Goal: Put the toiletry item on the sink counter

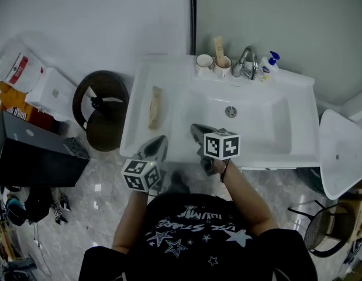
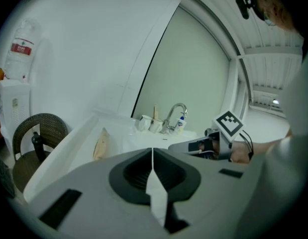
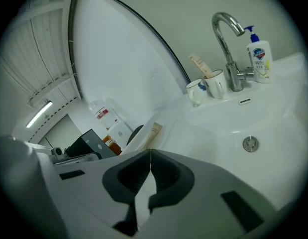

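Head view, looking steeply down: the toiletry item point(image 1: 154, 107), a tan packet-looking thing, is lying flat on the left part of the white desk point(image 1: 297, 84), left of the basin and not touching anything else. The left gripper point(image 1: 160, 141) and right gripper point(image 1: 195, 129) both hover by the desk's near edge, close together in the middle of the frame, and neither touches the item. Each gripper view shows its jaws pressed tight together, with nothing between them. Along the back rim, top center, there are two white cups point(image 1: 204, 64). The right-hand one has a tan stick-like thing point(image 1: 219, 45) standing in it, and I can't see into the other. Right of them come the chrome faucet point(image 1: 245, 62) and a white pump bottle point(image 3: 258, 58) with a blue pump. Its label has a blue-and-red logo, but the writing is too small to read. At the upper left there's a big water bottle point(image 1: 16, 67) with a red label, also unreadable. Next to the desk's left edge is a dark wicker chair point(image 1: 102, 107). The person's black shirt has stars and lettering I can't make out.
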Available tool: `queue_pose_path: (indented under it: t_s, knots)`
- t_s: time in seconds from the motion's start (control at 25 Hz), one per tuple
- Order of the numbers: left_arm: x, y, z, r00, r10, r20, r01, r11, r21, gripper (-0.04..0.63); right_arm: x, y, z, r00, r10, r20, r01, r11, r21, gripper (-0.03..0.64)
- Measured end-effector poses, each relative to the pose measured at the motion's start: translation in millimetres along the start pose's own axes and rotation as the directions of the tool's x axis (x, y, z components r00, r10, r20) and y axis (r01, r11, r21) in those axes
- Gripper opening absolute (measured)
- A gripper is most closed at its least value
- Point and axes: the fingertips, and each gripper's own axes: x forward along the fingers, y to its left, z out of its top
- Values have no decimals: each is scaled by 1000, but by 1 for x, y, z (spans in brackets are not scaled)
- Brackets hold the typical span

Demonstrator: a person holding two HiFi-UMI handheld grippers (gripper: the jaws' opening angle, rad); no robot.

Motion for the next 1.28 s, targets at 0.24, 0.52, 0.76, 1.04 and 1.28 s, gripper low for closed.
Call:
queue_pose_path:
  t_s: [0.24, 0.52, 0.76, 1.04, 1.28]
  knots:
    - [-4, -41, -11, 1000, -8, 8, 8, 1000, 18, 19, -43, -16, -9, 1000, -11, 17, 11, 1000, -3, 17]
    - [-17, -87, -31, 1000, -7, 22, 6, 1000, 26, 20, -90, -23, -29, 1000, -4, 23, 5, 1000, -18, 17]
    - [-37, -119, -51, 999, 15, 37, -16, 1000, 6, 20, -129, -21, -50, 999, 25, 22, -24, 999, -26, 17]
    - [-59, -165, -78, 999, 36, 39, -36, 999, -1, 20, -173, -15, -73, 999, 46, 20, -44, 996, -72, 15]
    - [-80, -186, -85, 995, 86, 56, -89, 995, 48, 20, -197, -16, -95, 999, 54, -4, -54, 990, -130, 15]
